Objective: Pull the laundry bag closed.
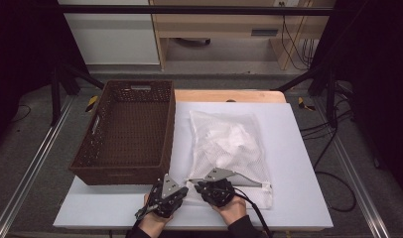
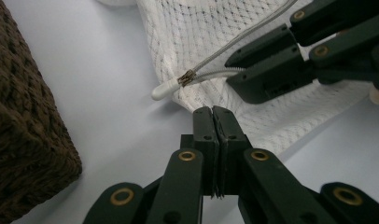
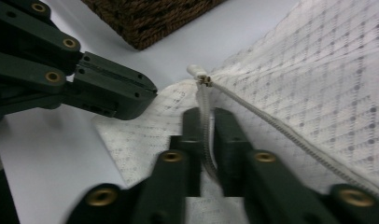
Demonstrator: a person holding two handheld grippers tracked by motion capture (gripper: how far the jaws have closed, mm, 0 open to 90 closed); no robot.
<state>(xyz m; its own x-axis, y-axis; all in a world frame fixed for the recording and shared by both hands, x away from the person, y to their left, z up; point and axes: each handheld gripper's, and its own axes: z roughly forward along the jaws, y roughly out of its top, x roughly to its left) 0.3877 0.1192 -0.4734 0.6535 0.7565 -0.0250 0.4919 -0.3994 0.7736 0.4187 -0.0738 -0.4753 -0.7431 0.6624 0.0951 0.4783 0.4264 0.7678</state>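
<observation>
My right gripper pinches the zipper tape of the white mesh bag, which lies flat on the white table beside the brown woven basket. The little zipper pull sits just ahead of my left gripper, whose jaws are squeezed together on nothing. The zipper runs long, away toward my right. The bag is soft and holey.
</observation>
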